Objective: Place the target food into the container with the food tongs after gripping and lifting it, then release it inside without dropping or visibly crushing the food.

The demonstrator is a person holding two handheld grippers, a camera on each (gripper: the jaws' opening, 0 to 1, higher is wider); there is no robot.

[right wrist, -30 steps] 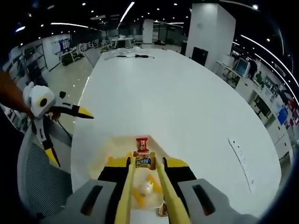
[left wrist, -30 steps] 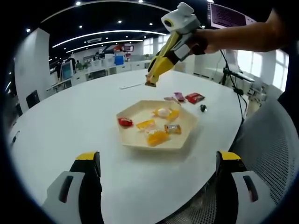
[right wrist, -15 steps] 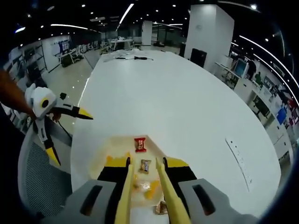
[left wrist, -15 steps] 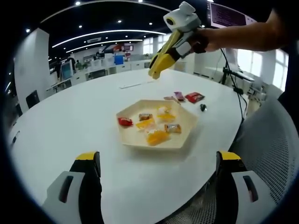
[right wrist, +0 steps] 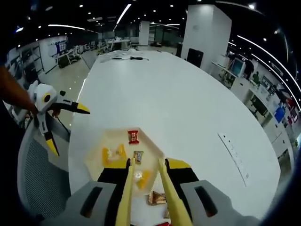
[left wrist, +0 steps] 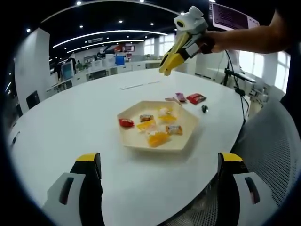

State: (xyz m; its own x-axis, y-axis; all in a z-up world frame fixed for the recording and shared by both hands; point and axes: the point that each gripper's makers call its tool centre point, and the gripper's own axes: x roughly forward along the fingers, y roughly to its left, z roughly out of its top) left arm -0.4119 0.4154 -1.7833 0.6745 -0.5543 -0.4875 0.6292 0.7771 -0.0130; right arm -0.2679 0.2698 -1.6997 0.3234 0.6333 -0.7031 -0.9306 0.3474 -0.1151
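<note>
A pale hexagonal tray [left wrist: 188, 136] sits on the white table and holds several wrapped snacks: a red one [left wrist: 125, 123], a small brown one [left wrist: 146, 117] and orange and yellow ones [left wrist: 159, 138]. My right gripper [left wrist: 165, 69] hangs high above the table beyond the tray, with the yellow tongs in it. In the right gripper view the tongs' arms [right wrist: 129, 181] stand apart over the tray's [right wrist: 96, 146] near edge, nothing between them; the brown snack [right wrist: 138, 156] lies just ahead of them. My left gripper [left wrist: 160, 157] rests low and wide open, also seen as the left gripper [right wrist: 70, 133].
Loose packets lie on the table beside the tray: a red one [left wrist: 196, 98], a pink one [left wrist: 180, 97] and a small dark item [left wrist: 204, 109]. Another packet [right wrist: 156, 197] lies under the tongs. A mesh chair [left wrist: 277, 150] stands at the table's edge. A person's arm [left wrist: 254, 37] holds the right gripper.
The brown snack left the tongs and now lies in the tray. The right gripper has risen and drawn back away from the tray. The left gripper has not moved.
</note>
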